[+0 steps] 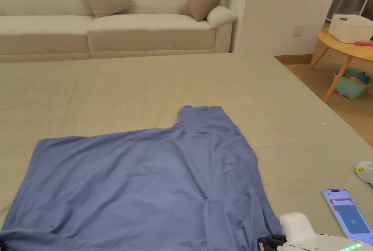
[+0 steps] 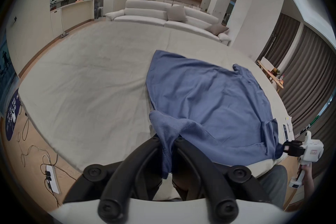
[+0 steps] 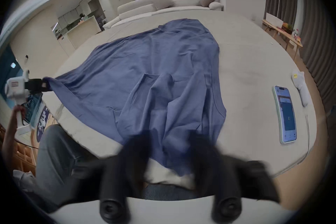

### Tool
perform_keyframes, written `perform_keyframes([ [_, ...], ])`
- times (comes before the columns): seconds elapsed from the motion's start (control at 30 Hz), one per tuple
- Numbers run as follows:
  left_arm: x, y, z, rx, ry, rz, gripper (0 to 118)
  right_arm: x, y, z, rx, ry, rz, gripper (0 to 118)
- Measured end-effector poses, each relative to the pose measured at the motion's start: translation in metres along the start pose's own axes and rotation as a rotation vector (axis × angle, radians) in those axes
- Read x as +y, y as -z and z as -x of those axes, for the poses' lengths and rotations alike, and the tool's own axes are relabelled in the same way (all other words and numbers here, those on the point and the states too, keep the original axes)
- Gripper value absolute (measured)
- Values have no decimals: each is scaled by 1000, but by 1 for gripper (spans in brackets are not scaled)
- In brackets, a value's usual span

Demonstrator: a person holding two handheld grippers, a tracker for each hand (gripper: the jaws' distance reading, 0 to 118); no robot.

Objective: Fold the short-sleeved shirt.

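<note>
Shirt (image 2: 209, 100) fabric is pinched between our left gripper (image 2: 168, 144) jaws; our right gripper (image 3: 171, 138) is blurred, so we cannot tell its grip. From both, the blue shirt spreads toward twelve o'clock across the bed (image 1: 182, 80), its long axis running between them.

Wide bed-like surface under pale beige sheet (image 1: 277, 91). Blue short-sleeved shirt (image 1: 145, 182) spread flat at 6 o'clock, hem over near edge. Green-cased smartphone (image 1: 348, 211) and small white device (image 1: 365, 171) at 4 o'clock, apart from shirt.
</note>
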State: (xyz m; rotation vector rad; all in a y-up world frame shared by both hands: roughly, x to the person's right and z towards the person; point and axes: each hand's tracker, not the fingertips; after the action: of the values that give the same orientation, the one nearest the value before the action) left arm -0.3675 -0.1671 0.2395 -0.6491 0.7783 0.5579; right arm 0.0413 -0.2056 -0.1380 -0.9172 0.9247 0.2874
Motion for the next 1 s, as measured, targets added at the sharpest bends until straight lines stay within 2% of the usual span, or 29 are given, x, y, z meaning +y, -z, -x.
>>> perform_keyframes([
  [0.07, -1, 6, 1, -2, 1, 14, 5, -6, 30, -23, 42, 14, 83, 5],
  [0.17, -6, 11, -1, 28, -2, 36, 5, -6, 33, -38, 47, 22, 82, 5],
  [0.2, -7, 12, 1, 30, -11, 37, 5, -7, 17, -27, 3, 11, 46, 4],
  [0.27, -5, 8, -6, 33, -29, 36, 5, -6, 3, -28, -17, 21, -3, 4],
  [0.47, 2, 1, -8, 16, -55, 0, 5, 18, -41, -31, 21, 157, -138, 3],
  [0.5, 6, -1, -9, 12, -51, -3, 5, 24, -43, -33, 74, 196, -129, 3],
  [0.67, 35, -2, -9, -28, -88, -87, 5, 63, -48, -42, 57, 201, -216, 3],
  [0.73, 70, 17, -12, 0, -108, -110, 5, 100, -30, -56, 66, 201, -240, 3],
  [0.83, 121, 69, -19, 16, -104, -134, 5, 156, 9, -68, 26, 177, -255, 3],
  [1.0, 161, 183, -14, 110, -69, 49, 5, 226, 94, -87, -19, 182, -187, 3],
])
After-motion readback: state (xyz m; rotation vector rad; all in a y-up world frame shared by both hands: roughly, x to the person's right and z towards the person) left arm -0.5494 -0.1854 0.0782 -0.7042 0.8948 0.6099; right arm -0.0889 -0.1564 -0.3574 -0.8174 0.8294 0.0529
